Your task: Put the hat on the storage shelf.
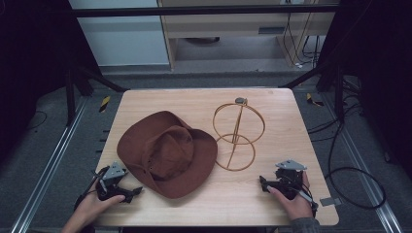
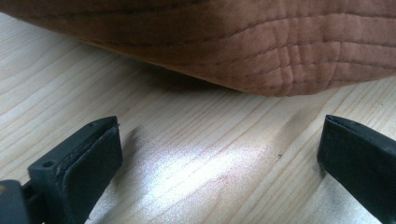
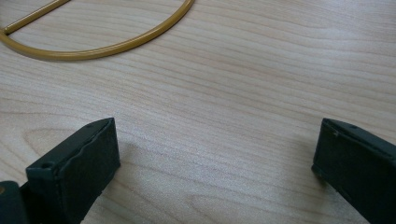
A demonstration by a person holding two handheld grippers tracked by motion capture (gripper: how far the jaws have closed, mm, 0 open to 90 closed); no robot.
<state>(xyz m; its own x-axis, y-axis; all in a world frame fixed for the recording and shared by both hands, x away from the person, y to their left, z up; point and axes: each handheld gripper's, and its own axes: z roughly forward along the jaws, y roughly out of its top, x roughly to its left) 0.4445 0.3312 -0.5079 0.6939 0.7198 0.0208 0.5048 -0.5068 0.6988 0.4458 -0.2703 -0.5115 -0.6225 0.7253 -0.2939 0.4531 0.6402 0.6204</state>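
Resting low on the near left corner of the counter (image 1: 204, 99), your left gripper (image 1: 133, 191) points its fingers (image 2: 88, 158) at the brown hat (image 1: 167, 153). They stand wide apart with nothing but bare wood between them. In the left gripper view the hat's stitched brim (image 2: 280, 60) lies just ahead of the fingertips, near but not touching them.

The hat itself sits brim-down, left of the counter's middle, with its dented crown facing up. Its right edge comes close beside the gold wire stand (image 1: 236, 136), which stands upright right of centre, a round base ring on the wood and a larger ring tilted above it on a thin stem.

Your right gripper (image 1: 265, 184) lies at the near right of the counter, aimed leftward toward the stand's base. Its fingers (image 3: 79, 163) are also spread wide and empty. In the right gripper view the base ring (image 3: 107, 46) curves across the wood some way beyond the tips, clearly apart from them.
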